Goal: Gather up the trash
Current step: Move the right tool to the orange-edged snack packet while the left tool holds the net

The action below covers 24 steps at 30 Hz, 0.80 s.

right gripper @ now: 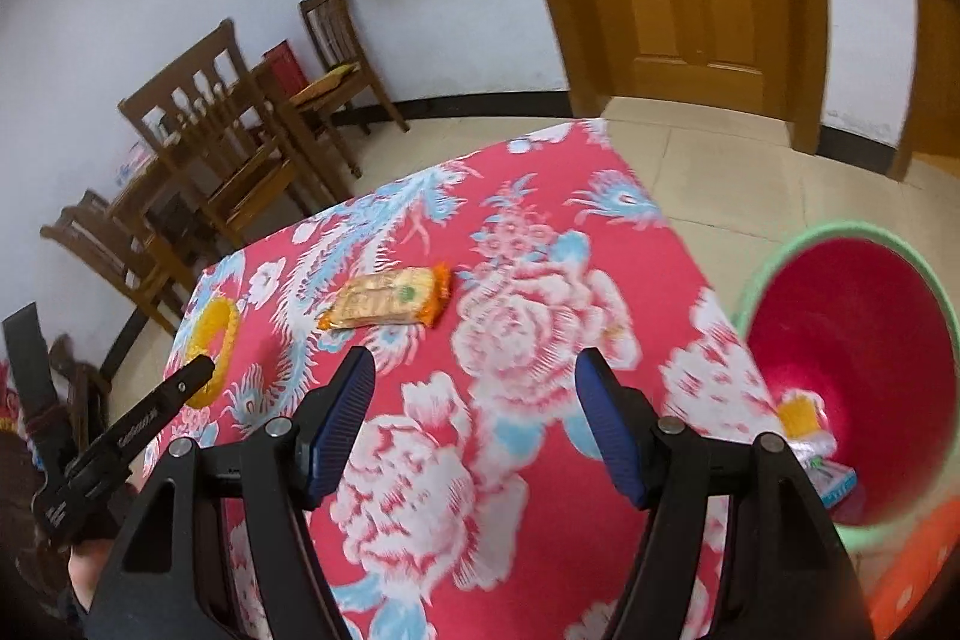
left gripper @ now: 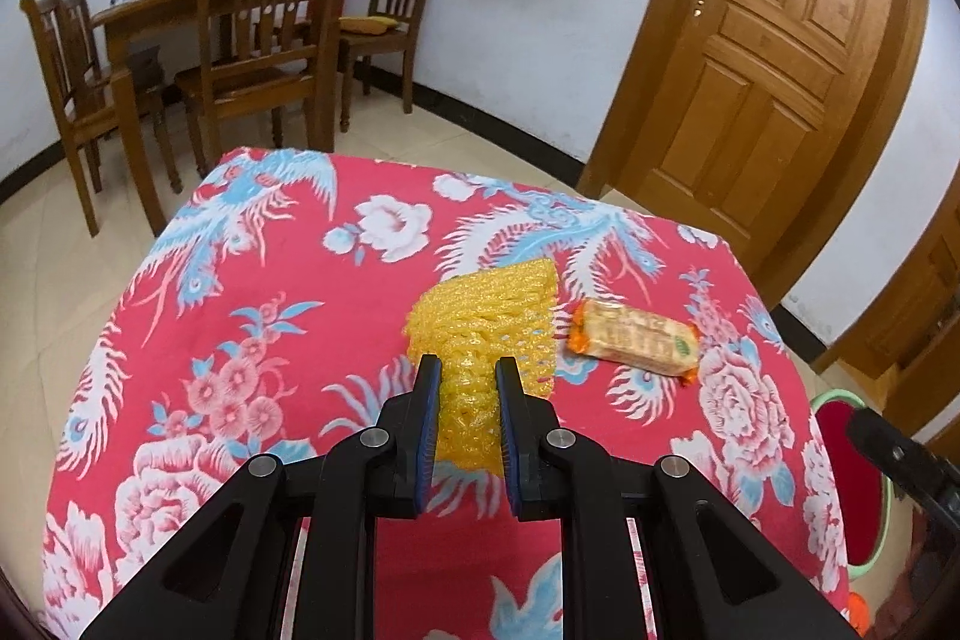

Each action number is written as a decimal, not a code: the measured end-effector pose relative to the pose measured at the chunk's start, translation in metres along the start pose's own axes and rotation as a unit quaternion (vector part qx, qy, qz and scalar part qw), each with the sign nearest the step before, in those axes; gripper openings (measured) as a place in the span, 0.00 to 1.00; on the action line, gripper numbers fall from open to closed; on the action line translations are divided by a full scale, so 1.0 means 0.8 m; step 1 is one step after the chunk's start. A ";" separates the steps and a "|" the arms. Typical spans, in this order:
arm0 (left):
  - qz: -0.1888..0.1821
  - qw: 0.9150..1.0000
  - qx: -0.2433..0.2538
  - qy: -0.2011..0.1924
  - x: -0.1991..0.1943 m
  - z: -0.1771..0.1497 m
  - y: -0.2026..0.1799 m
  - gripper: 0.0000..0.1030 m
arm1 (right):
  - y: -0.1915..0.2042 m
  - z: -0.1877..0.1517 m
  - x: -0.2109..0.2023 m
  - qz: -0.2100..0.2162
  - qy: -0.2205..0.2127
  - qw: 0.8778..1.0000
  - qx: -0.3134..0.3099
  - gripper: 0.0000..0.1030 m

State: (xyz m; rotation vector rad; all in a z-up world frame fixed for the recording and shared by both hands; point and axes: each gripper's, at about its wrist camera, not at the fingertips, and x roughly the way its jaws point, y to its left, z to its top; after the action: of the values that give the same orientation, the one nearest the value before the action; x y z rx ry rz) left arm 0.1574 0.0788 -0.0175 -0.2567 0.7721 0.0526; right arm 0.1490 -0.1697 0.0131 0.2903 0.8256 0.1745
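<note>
Near the middle of the worktop (left gripper: 288,280), under its red flowered cloth, our left gripper (left gripper: 467,400) has its jaws clamped on one end of a yellow foam net (left gripper: 486,316), likely so the light mesh lifts without tearing; just beside the net, toward the worktop's right edge, lies a biscuit packet (left gripper: 636,337), untouched; our right gripper (right gripper: 474,400) holds its jaws apart and empty above the cloth; beyond that right edge a red bin (right gripper: 852,340) with a green rim waits on the floor, some litter already inside.

Yellow foam net (left gripper: 486,322), orange-ended wrapper (left gripper: 633,340), red floral tablecloth (left gripper: 288,280), green-rimmed red bin (right gripper: 852,340)
</note>
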 end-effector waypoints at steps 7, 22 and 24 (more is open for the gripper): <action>0.007 1.000 -0.011 0.006 0.006 -0.003 0.008 0.17 | 0.020 0.024 0.057 -0.009 0.014 1.000 -0.021 0.68; 0.017 1.000 -0.009 0.017 0.025 -0.004 0.005 0.17 | 0.013 0.065 0.169 -0.047 0.048 0.997 -0.024 0.68; 0.019 1.000 -0.008 0.018 0.027 -0.003 0.004 0.17 | 0.012 0.066 0.178 -0.048 0.057 0.997 -0.027 0.68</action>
State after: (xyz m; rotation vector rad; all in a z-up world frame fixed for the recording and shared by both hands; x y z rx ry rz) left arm 0.1707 0.0803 -0.0347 -0.2585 0.8121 0.0908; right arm 0.2833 -0.1327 -0.0491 0.1906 0.9436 0.1240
